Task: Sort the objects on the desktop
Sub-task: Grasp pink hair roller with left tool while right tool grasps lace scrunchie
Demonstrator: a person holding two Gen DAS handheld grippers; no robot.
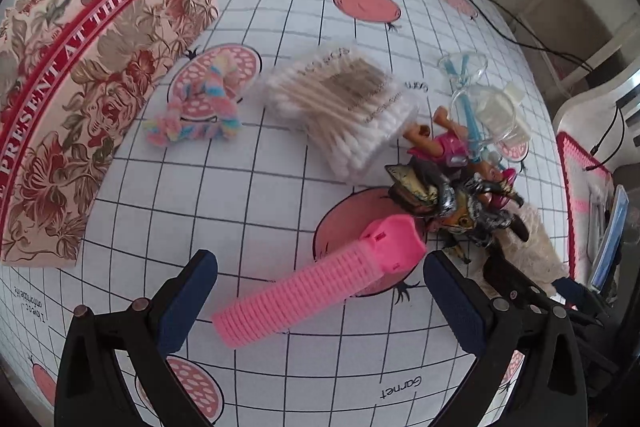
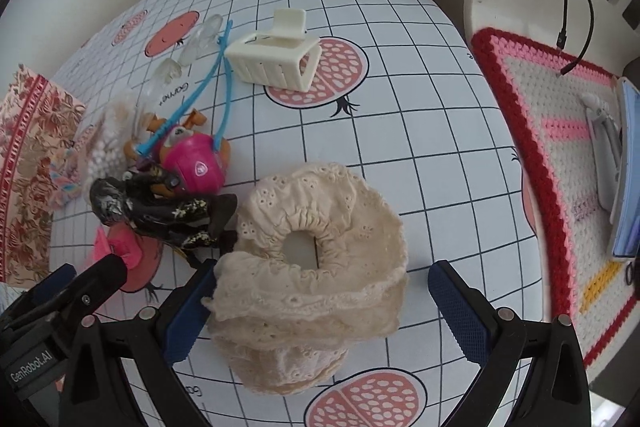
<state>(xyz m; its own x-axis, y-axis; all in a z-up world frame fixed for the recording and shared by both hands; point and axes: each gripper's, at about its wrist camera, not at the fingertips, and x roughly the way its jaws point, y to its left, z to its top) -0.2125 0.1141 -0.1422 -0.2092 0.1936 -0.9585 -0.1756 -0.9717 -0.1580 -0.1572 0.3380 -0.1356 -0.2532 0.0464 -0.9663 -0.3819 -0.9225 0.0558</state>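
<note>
Hovering over the gridded surface (image 1: 280,219), the left gripper (image 1: 320,291) has its jaws spread wide, with a pink ribbed hair roller (image 1: 320,283) lying slantwise on the cloth between the two blue fingertips (image 1: 188,303), touched by neither. Beyond it sit a clear pack of cotton swabs (image 1: 344,107) and a pastel braided hair tie (image 1: 200,107), near a tall floral box (image 1: 80,87) standing at the left edge. To the right lies a jumble: a dark, gold-flecked hair claw (image 1: 440,199) against a pink-clad toy pup (image 1: 452,147), with blue-stemmed clear plastic pieces (image 1: 468,83) behind. The right gripper (image 2: 320,303) is likewise spread, straddling a cream lace scrunchie (image 2: 320,267) that rests on the surface; its left fingertip (image 2: 188,311) seems to brush the lace, while the right one stands apart. Farther back a cream claw clip (image 2: 276,55) sits on a printed pomegranate, and a crocheted mat (image 2: 560,147) lies off to the right.
</note>
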